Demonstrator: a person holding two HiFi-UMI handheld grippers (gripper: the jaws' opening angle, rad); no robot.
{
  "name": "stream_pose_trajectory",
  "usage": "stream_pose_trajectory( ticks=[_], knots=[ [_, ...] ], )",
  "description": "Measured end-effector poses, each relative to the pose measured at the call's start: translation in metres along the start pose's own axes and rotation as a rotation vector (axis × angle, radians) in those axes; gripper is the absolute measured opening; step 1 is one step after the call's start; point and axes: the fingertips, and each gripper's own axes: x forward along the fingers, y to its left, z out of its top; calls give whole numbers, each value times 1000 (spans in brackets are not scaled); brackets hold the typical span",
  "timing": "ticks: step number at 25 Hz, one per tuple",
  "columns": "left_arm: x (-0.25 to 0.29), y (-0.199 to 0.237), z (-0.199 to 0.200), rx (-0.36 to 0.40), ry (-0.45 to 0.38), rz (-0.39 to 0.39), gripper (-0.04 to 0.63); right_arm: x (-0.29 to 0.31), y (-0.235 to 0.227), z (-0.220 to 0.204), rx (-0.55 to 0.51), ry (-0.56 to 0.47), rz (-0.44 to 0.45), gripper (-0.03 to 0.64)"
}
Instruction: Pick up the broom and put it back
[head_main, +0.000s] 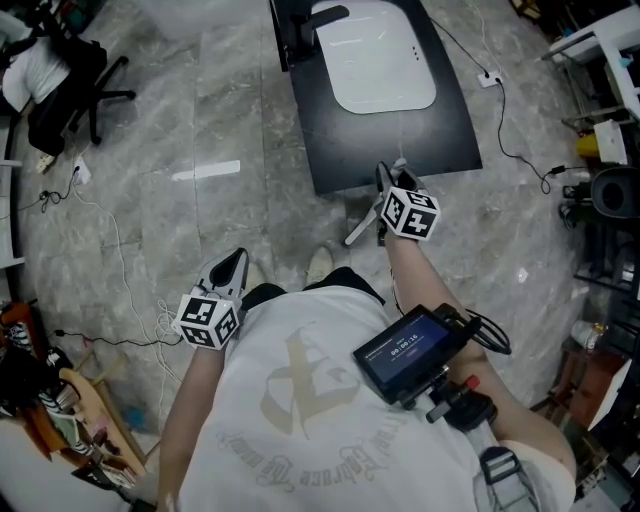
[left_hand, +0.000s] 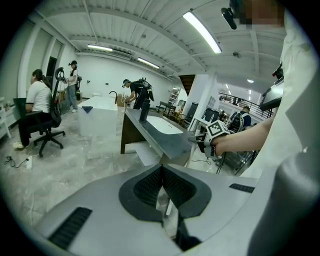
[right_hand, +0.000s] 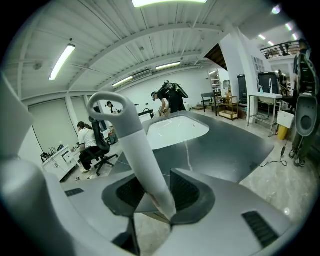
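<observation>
The broom shows only as its pale grey handle (right_hand: 136, 145), which ends in a loop at the top. My right gripper (right_hand: 156, 194) is shut on it, and the handle rises slantwise out of the jaws. In the head view the right gripper (head_main: 386, 178) hovers at the near edge of the dark table (head_main: 440, 140), with the handle (head_main: 360, 230) slanting down-left under it. The broom's head is hidden. My left gripper (head_main: 236, 264) hangs over the floor beside the person's body. In the left gripper view its jaws (left_hand: 161, 186) meet with nothing between them.
A white basin (head_main: 375, 55) is set into the dark table. An office chair (head_main: 85, 75) stands at the back left, cables (head_main: 110, 230) trail over the marble floor, and shelving (head_main: 610, 200) crowds the right side. People (left_hand: 37, 100) work in the background.
</observation>
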Motion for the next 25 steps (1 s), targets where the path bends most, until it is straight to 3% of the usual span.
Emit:
stream_pose_trajectory(
  ticks=[25],
  knots=[
    [-9,-19,-10,-1,-2,27,12,-7,11,-8,-45,-11,105,230]
  ],
)
